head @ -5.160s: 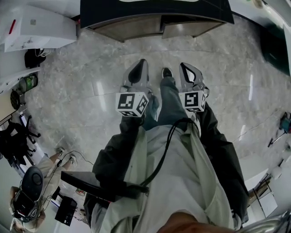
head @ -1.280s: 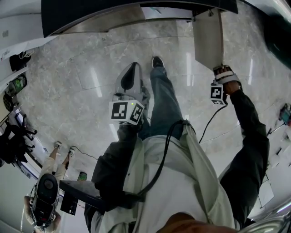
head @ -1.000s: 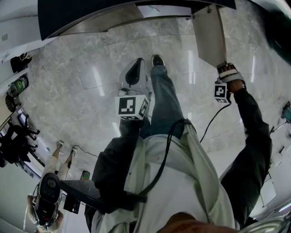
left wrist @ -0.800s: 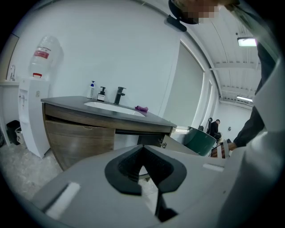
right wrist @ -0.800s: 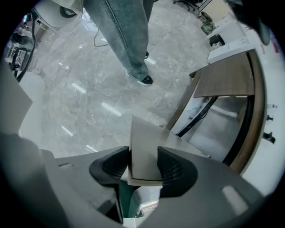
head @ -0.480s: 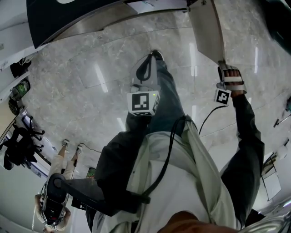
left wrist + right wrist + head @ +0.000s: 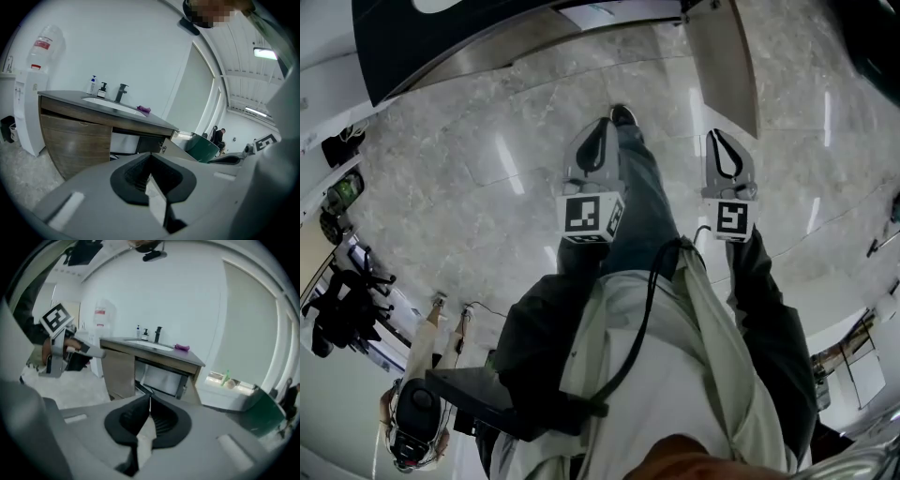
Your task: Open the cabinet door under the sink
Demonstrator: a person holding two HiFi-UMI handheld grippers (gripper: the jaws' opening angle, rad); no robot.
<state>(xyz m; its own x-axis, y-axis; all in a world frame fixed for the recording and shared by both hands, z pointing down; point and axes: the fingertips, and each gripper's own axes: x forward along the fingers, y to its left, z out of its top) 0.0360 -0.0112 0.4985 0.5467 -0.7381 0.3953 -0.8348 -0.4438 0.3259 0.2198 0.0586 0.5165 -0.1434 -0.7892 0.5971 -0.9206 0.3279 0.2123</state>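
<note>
at twelve o'clock of the head view, beyond the pale marble floor (image 7: 469, 187), stands the dark-topped sink bench (image 7: 403, 47). its cabinet door (image 7: 724, 66) under the sink stands open at one o'clock, swung out toward the person. the left tool (image 7: 603, 124) is held just above centre, clenched tip to tip on nothing and pointing at the bench. the right tool (image 7: 718, 134), at three o'clock of it and near the door's outer edge, has just been closing its jaws, which now meet with nothing between them. on the bench top rises a black faucet (image 7: 158, 333), with soap bottles (image 7: 140, 333) at its nine o'clock and what looks like a purple cloth (image 7: 182, 347) at its three o'clock.
</note>
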